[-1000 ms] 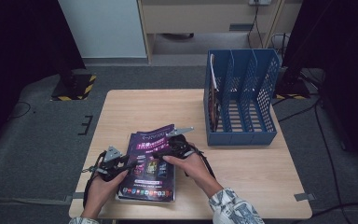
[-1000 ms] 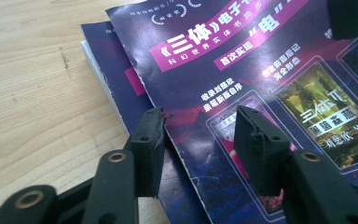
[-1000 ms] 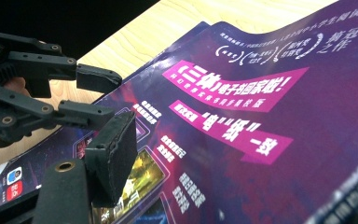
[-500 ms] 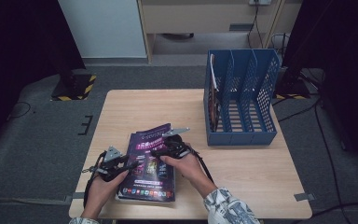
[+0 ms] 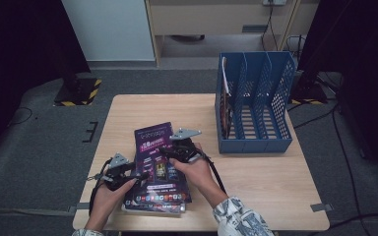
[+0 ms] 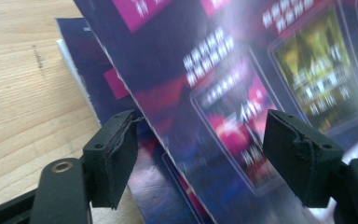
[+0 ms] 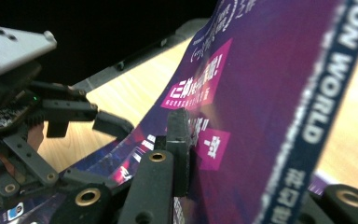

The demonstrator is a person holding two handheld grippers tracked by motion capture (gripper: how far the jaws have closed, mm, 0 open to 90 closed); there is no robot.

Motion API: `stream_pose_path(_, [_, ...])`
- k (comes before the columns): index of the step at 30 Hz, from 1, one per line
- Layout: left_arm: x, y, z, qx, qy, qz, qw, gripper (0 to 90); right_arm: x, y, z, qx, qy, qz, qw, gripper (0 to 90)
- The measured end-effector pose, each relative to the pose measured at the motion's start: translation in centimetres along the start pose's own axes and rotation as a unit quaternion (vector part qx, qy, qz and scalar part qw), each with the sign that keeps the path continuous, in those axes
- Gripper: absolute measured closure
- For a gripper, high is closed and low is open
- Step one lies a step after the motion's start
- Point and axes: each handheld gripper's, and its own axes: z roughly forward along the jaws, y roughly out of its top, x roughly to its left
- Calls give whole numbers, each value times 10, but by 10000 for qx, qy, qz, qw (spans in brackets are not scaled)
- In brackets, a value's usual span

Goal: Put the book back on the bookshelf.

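A stack of purple magazines (image 5: 153, 200) lies at the table's near left. My right gripper (image 5: 166, 150) (image 7: 191, 149) is shut on the right edge of the top magazine (image 5: 153, 142) (image 7: 279, 93), which tilts up off the stack; its jaws have just been closing. My left gripper (image 5: 139, 175) (image 6: 200, 135) sits at the stack's left edge, open, its jaws just having been opening. The raised cover (image 6: 223, 70) runs between its pads (image 6: 116, 149) without being pressed. The lower magazine (image 6: 86, 56) lies flat beneath. In the right gripper view, the left gripper (image 7: 107, 123) shows at the left.
A blue slotted file rack (image 5: 256, 143) stands at the table's back right, with a thin book (image 5: 225, 105) in its leftmost slot. The wooden table (image 5: 261, 182) is bare to the right of the hands. Cables trail on the floor at the right.
My right gripper has shut on the top magazine's edge and risen a little, tilting the cover up. My left gripper's jaws have opened while the hand stayed put.
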Motion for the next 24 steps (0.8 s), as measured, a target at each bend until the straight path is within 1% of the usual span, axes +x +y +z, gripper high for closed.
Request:
stream_pose_path(1, [0,0,0,-14,-17,12,10000,263,1,2,-2,-63,-9,-58,10000,805])
stream_pose_path(3, [-1,1,0,-63,-120,3,9999,275,2,7,-6,-218,-33,-201,9996,810])
stream_pose_path(6, [-2,1,0,-103,-258,25,9996,286,4,11,-12,-401,-9,-333,9986,816])
stream_pose_path(7, [-2,2,0,-96,-305,84,9995,295,5,13,-14,-460,-6,-376,9982,817])
stream_pose_path(9, [-4,3,0,-106,-392,132,9991,300,7,15,-17,-542,-12,-453,9975,821])
stream_pose_path(10, [-5,3,0,-81,-429,168,9989,300,8,17,-19,-609,-12,-474,9970,822])
stream_pose_path(12, [-5,3,1,-20,-439,171,9989,302,8,20,-23,-741,-12,-554,9957,826])
stream_pose_path(14, [-5,3,2,14,-483,217,9986,323,8,23,-26,-805,-7,-583,9950,829])
stream_pose_path(16, [-6,3,3,-1,-544,196,9983,352,9,25,-27,-873,-8,-595,9944,831])
stream_pose_path(17, [-6,3,3,6,-541,194,9983,372,9,25,-28,-903,11,-594,9941,832])
stream_pose_path(20, [-4,4,3,1,-580,69,9983,406,11,26,-29,-922,42,-630,9937,833])
stream_pose_path(21, [-1,4,2,-12,-606,6,9982,430,11,26,-29,-928,48,-639,9936,833])
stream_pose_path(22, [1,4,0,-42,-636,-68,9979,476,12,26,-29,-939,64,-669,9933,833])
stream_pose_path(24, [4,4,-1,-59,-668,-148,9976,538,12,26,-30,-944,94,-691,9931,833])
